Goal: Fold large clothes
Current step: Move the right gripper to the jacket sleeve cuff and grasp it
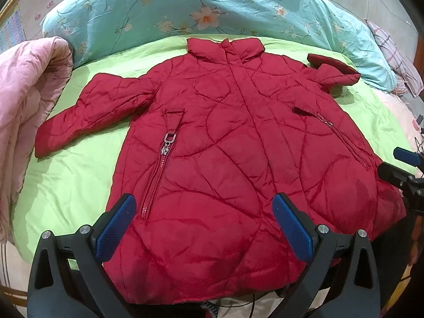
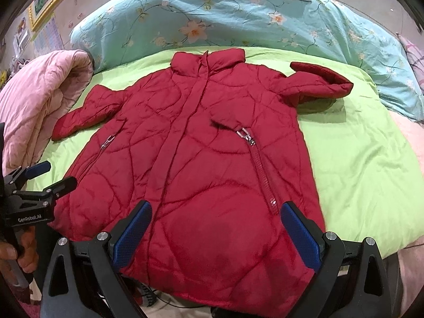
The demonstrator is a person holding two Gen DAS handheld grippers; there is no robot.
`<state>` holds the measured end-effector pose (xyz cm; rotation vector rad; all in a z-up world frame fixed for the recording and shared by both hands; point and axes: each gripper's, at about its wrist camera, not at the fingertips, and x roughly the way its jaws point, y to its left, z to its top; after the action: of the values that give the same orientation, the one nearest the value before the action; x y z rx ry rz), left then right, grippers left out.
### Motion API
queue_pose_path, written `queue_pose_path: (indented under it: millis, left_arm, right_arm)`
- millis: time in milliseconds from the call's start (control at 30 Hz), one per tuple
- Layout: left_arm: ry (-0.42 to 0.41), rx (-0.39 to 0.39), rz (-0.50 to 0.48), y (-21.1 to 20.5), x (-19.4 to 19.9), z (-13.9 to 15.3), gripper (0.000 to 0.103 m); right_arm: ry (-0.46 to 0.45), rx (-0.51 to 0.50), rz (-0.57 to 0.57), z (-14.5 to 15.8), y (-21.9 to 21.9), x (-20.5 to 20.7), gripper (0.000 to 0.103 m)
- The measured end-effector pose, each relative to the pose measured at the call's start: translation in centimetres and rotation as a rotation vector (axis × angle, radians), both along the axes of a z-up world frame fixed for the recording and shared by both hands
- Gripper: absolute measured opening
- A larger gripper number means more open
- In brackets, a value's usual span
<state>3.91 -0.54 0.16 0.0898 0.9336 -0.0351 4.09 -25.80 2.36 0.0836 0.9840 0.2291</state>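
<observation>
The red quilted jacket (image 1: pixel 225 143) lay face up and spread flat on a green sheet (image 1: pixel 66 185) on the bed, collar (image 1: pixel 225 49) toward the far side and hem toward the cameras. Its front was closed, and 2 slanted pocket zippers showed, one on each side of the chest, the one at (image 1: pixel 159 169) with a metal pull. One sleeve (image 1: pixel 87 111) stretched out to the side and lay flat on the sheet. The other sleeve (image 2: pixel 318 84) was bent, its cuff raised and casting a shadow on the sheet. A blue floral quilt (image 1: pixel 185 8) was bunched along the far edge of the bed, and a pink quilt (image 1: pixel 29 100) was heaped to the side, near the flat sleeve.

The left gripper (image 1: pixel 205 226) hovered over the hem with its blue pads spread wide and nothing between them. The right gripper (image 2: pixel 214 237) was likewise spread wide and empty, over the hem further along, beside the other pocket zipper (image 2: pixel 262 175). A hand (image 2: pixel 18 251) gripped the left tool's handle.
</observation>
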Motion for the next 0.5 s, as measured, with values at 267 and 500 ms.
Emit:
queue_pose_path:
  millis: [267, 500]
  left_arm:
    - [0.014, -0.007, 0.001, 0.0, 1.9, -0.2, 0.103]
    - [0.023, -0.015, 0.012, 0.1, 3.6, -0.5, 0.103]
  right_arm:
    - [-0.015, -0.003, -0.009, 0.1, -0.9, 2.6, 0.099]
    - [-0.026, -0.01, -0.026, 0.1, -2.3, 5.0, 0.099]
